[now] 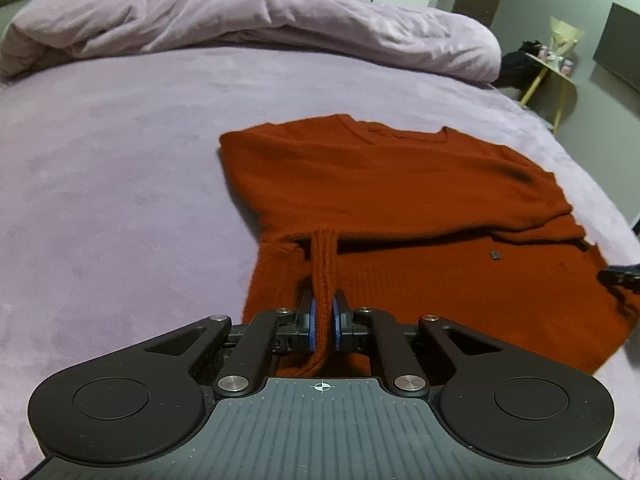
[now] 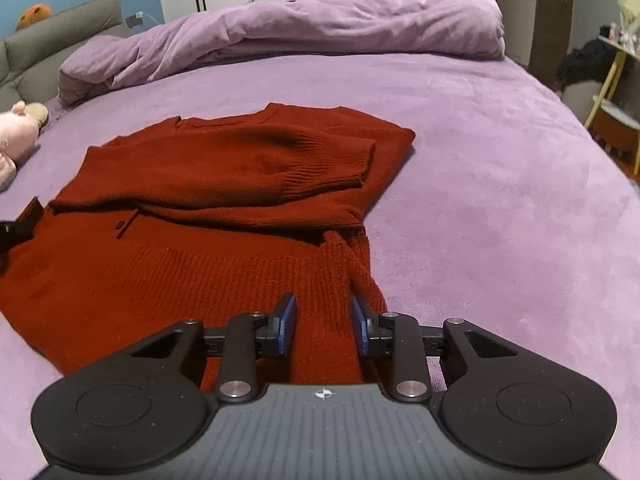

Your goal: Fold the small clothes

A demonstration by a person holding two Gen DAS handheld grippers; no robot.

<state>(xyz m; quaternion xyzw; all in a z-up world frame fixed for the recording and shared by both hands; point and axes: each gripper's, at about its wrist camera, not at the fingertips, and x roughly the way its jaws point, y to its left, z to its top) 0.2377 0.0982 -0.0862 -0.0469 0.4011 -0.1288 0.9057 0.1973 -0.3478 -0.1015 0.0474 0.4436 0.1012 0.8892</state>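
Observation:
A rust-red knit sweater [image 1: 384, 184] lies flat on the purple bed, its sleeves folded across the chest. It also shows in the right wrist view [image 2: 224, 184]. My left gripper [image 1: 323, 312] is shut on a pinched ridge of the sweater's ribbed hem at its lower left corner. My right gripper [image 2: 323, 320] is open, its jaws standing either side of the hem at the lower right corner, fabric between them. The tip of the right gripper shows at the far right of the left wrist view [image 1: 620, 276].
A rumpled purple duvet [image 2: 320, 28] is heaped along the far side of the bed [image 2: 500, 184]. A pink plush toy [image 2: 16, 136] lies at the bed's left edge. A small yellow-legged side table [image 1: 556, 68] stands off the right side.

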